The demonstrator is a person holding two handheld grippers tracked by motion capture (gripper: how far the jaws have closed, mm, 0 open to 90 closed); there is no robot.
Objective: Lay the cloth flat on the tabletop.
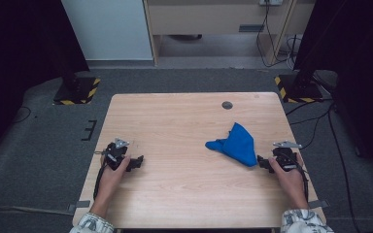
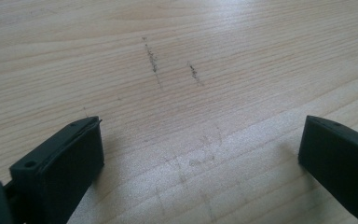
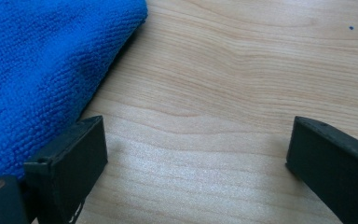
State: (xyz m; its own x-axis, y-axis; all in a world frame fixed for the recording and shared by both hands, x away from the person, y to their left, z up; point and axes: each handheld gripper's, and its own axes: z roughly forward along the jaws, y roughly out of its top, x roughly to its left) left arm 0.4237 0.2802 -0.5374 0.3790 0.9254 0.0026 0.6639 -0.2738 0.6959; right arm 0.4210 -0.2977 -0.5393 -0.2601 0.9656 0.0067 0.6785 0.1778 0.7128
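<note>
Crumpled blue cloth (image 1: 237, 143) lying diagonally, right claw (image 1: 261, 161) beside it, spread wide

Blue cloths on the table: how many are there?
1. The blue cloth lies crumpled on the table's right half, just beside the open right tongs; its edge also shows in the right gripper view. None seems hidden.

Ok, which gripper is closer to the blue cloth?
Right. The right gripper sits at the blue cloth's near-right edge, jaws open with one beside the fabric. The left gripper is well off to the cloth's left, open over bare table.
</note>
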